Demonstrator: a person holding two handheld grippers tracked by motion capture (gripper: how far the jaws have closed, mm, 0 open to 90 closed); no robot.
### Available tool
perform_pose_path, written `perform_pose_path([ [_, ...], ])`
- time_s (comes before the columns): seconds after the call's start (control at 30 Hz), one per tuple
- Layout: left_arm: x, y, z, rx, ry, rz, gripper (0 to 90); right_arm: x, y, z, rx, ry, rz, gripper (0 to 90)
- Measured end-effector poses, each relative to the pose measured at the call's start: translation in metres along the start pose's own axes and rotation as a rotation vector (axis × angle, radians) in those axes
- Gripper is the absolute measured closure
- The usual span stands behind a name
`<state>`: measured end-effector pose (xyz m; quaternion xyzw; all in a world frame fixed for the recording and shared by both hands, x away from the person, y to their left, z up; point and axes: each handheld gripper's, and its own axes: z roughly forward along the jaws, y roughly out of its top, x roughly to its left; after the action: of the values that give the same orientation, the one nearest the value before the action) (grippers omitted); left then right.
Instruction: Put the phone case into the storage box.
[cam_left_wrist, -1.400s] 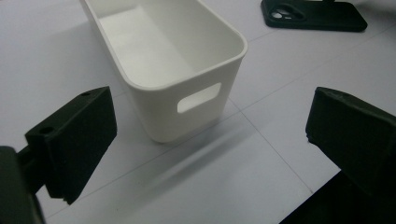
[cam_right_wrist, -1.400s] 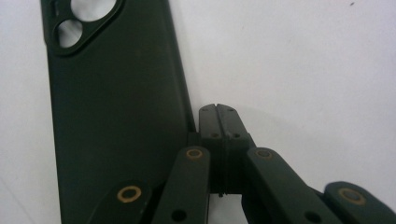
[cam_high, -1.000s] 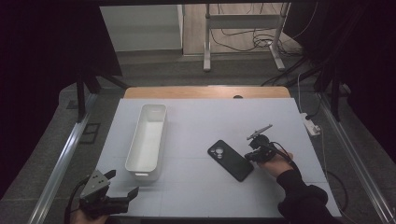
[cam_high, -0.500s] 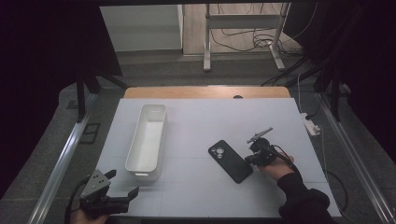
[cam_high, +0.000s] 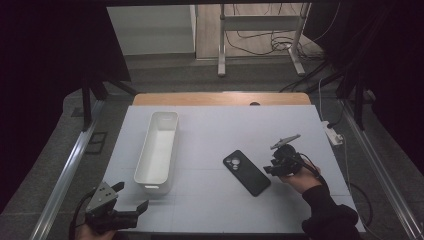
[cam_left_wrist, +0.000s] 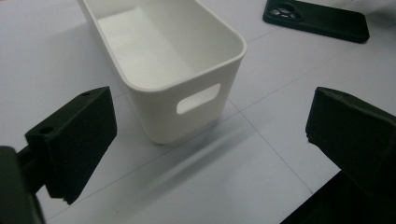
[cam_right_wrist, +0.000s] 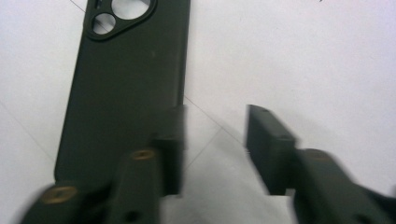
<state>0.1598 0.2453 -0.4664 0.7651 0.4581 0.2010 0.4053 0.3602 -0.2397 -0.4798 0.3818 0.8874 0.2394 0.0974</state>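
Note:
A black phone (cam_high: 246, 172) lies back up, camera end away from me, right of the table's middle; it also lies in the right gripper view (cam_right_wrist: 126, 79) and far off in the left gripper view (cam_left_wrist: 317, 18). My right gripper (cam_high: 270, 168) sits low just right of the phone. Its jaws (cam_right_wrist: 215, 135) have just been opening and stand open over bare table, one jaw by the phone's long edge. A long white bin (cam_high: 150, 150) stands empty at the left. My left gripper (cam_high: 132, 195) is wide open near the front edge, facing the bin's handle end (cam_left_wrist: 187, 112).
A white power strip (cam_high: 332, 134) lies off the table's right edge. A wooden strip (cam_high: 220, 98) borders the far side. Metal rails run along both sides of the table. Bare white surface lies between the bin and the phone.
The right hand has shifted very slightly beside the phone. The left gripper, the phone and the bin keep their places.

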Motion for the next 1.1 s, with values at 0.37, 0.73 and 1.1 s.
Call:
perform_pose_path([
  [0.37, 0.001, -0.001, 0.0, -0.003, -0.002, -0.001, 2.7, 0.003, 0.002, -0.003, -0.014, -0.018, 0.018, 2.8],
  [0.73, 0.0, 0.0, 0.0, 0.002, -0.001, -0.002, 2.7, 0.013, 0.002, -0.003, -0.03, 0.016, 0.011, 0.0],
  [1.1, 0.0, 0.0, 0.0, 0.003, -0.001, 0.0, 2.7, 0.032, 0.009, 0.001, -0.027, 0.028, -0.004, 0.0],
])
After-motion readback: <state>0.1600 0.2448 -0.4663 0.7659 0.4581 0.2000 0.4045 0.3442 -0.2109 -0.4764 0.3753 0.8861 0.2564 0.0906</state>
